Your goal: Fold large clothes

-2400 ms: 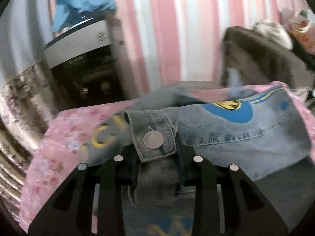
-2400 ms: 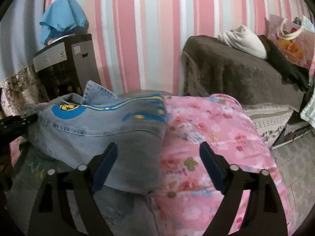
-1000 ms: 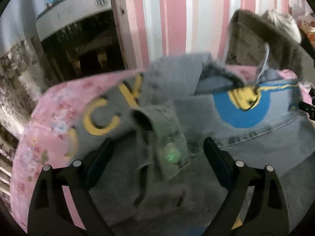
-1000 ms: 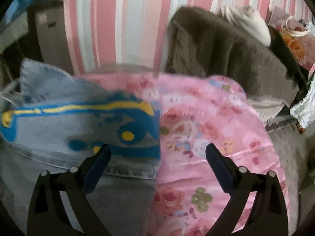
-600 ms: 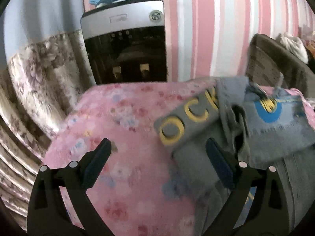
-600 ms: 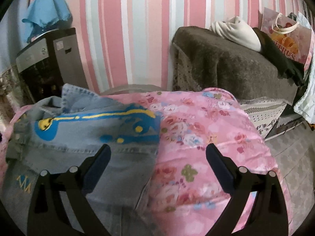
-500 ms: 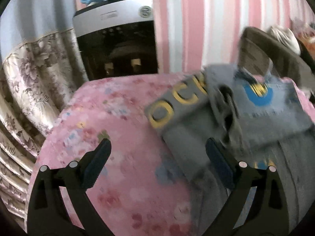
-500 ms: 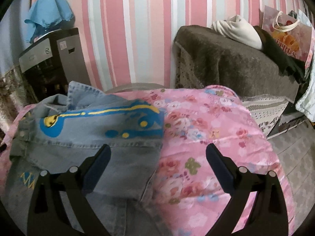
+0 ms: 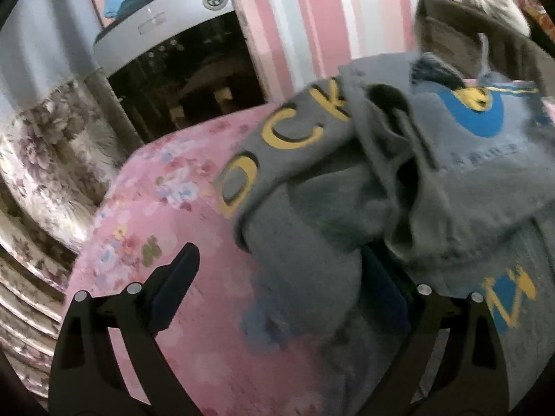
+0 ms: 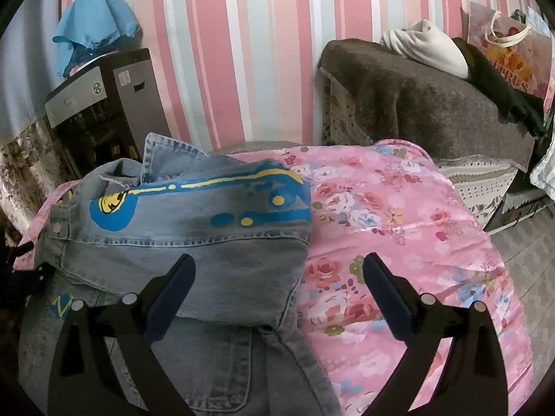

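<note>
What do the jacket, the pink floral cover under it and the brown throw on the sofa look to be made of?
Jacket: washed denim, judging by the faded blue-grey twill, contrast stitching and metal snap; its blue and yellow graphic looks printed or painted. Pink floral cover: a smooth woven fabric with a slight sheen, possibly satin-like polyester. Brown throw: plush, fuzzy pile, likely fleece or chenille.

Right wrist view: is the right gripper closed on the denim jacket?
No. The right gripper is open, its fingers spread over the denim jacket and pink floral cover.
</note>
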